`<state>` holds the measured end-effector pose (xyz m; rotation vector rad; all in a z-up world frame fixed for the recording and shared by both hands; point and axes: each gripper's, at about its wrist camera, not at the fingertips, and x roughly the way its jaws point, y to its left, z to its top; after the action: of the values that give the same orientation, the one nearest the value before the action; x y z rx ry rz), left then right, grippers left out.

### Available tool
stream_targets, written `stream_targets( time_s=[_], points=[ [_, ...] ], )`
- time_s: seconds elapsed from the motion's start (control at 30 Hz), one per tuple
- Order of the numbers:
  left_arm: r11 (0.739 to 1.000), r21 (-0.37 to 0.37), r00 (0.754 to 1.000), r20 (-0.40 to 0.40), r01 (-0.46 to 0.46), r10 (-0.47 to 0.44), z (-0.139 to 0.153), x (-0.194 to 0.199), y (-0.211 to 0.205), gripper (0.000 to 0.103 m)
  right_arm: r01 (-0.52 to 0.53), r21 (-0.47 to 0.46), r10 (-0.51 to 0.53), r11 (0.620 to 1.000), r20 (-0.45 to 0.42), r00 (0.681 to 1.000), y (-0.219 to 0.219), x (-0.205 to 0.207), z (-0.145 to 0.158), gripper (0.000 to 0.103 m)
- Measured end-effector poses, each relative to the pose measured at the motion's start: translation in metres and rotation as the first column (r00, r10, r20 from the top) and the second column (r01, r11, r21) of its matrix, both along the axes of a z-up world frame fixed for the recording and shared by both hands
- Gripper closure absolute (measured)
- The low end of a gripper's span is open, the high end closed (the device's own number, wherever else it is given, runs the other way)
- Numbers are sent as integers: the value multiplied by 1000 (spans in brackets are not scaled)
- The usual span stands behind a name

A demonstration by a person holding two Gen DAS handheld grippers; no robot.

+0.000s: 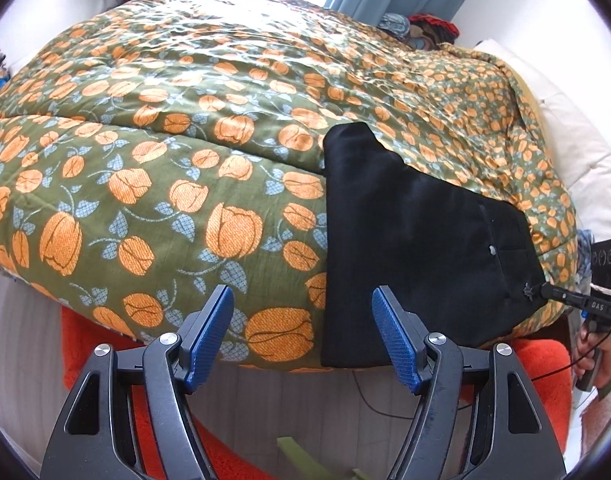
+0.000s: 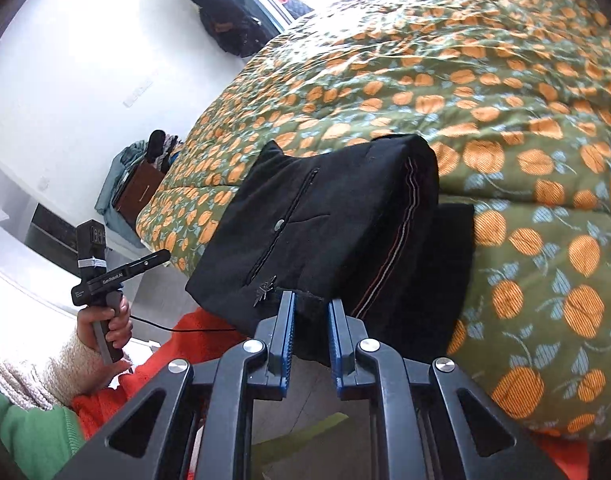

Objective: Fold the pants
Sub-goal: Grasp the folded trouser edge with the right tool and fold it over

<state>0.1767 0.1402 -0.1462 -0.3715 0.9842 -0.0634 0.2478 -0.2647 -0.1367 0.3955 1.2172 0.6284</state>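
My right gripper (image 2: 310,312) is clamped on the near corner of the black pants (image 2: 325,216), lifting a folded layer off the flowered quilt (image 2: 525,128); my left gripper (image 1: 303,320) hangs wide and empty beside them; they look doubled over already, with I judge one more fold left; their long axis runs from the bed's edge away towards the far wall

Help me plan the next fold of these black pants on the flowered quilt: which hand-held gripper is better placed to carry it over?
The right hand-held gripper, probably: its jaws are pinched on the black pants' near edge. The left hand-held gripper hangs open beside them, holding nothing.
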Motion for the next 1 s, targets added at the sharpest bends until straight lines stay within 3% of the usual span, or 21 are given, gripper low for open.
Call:
stream_targets(
  time_s=[0.1,0.2,0.3,0.37,0.43,0.5,0.6,0.7,0.8,0.9,0.93,1.0],
  points=[
    [999,8,999,-14,32,-31,-3,5,-14,30,0,-99,-5,995,-57,998,-9,-3,-30,89],
    [996,35,997,-14,79,-78,-1,7,-31,30,35,-111,-49,993,-123,991,-14,-4,-61,90],
    [985,101,991,-17,137,-136,1,10,-50,30,45,-122,-60,991,-124,991,-11,-2,-63,89],
    [976,138,985,-21,170,-168,1,11,-62,30,49,-134,-66,990,-119,991,-14,0,-55,84],
    [967,160,981,-21,196,-195,0,11,-72,30,65,-201,-76,977,-51,996,-16,2,-34,69],
    [960,171,975,-28,221,-220,-4,12,-82,30,94,-257,-80,962,64,995,-15,8,-4,69],
    [949,187,968,-46,252,-248,-10,17,-95,30,121,-234,-74,965,199,977,-4,27,35,69],
    [934,223,960,-57,280,-274,-17,22,-107,30,94,-223,-33,970,263,964,21,48,45,69],
    [915,269,954,-67,300,-293,-23,24,-114,29,81,-274,2,958,290,957,45,65,20,69],
    [900,293,947,-78,322,-313,-28,25,-119,27,61,-405,13,912,177,984,54,74,-39,69],
    [898,297,945,-78,325,-317,-28,24,-120,26,58,-412,-3,909,133,991,51,75,-55,69],
    [894,307,945,-79,327,-318,-28,23,-122,25,113,-346,-67,932,143,987,37,71,-58,69]
  ],
)
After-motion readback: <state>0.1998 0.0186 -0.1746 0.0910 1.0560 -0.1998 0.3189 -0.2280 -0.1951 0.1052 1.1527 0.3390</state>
